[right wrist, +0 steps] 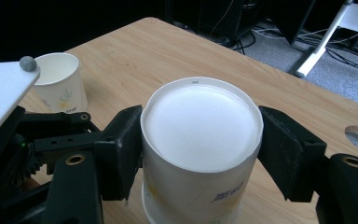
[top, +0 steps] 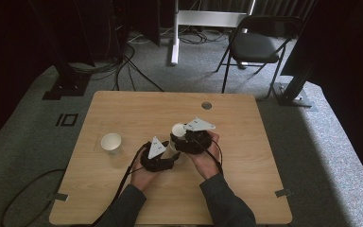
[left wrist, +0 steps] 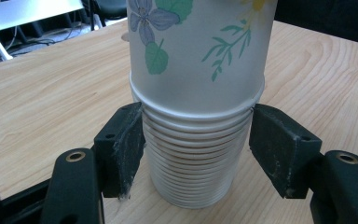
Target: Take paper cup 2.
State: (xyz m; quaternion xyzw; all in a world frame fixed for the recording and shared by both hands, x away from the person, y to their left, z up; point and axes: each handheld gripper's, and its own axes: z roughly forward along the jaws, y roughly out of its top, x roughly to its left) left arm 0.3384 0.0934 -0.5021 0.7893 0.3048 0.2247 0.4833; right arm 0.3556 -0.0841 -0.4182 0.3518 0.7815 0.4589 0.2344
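- The stack of paper cups (left wrist: 198, 154) is standing near the middle of the wooden table (top: 123, 109), its long axis running straight up from the tabletop.
- The cups are nested with their mouths up; in my left gripper view the rolled rims are showing as tight rings one above another in the lower part of the stack.
- The top cup (right wrist: 200, 140), printed with flowers and green leaves, is sticking up well above the rest, its open mouth pointing at the ceiling.
- I am holding my left gripper (left wrist: 198, 149) low on the stack, its jaws standing wide with a pad on either side of the ringed rims; the left pad is touching them, the right pad is sitting right at the edge, and I cannot tell whether it is pressing.
- I am holding my right gripper (right wrist: 200, 149) higher, its jaws also spread wide around the top cup just under its rim, both pads lying against the cup's wall.
- In the high view my two hands are sitting close together, my left gripper (top: 159, 158) just in front of my right gripper (top: 189, 139).
- A single cup (top: 111, 143) is standing upright, mouth up, well apart to the left on the table.
- A black folding chair (top: 257, 45) is standing on the grey carpet beyond the table's far edge.
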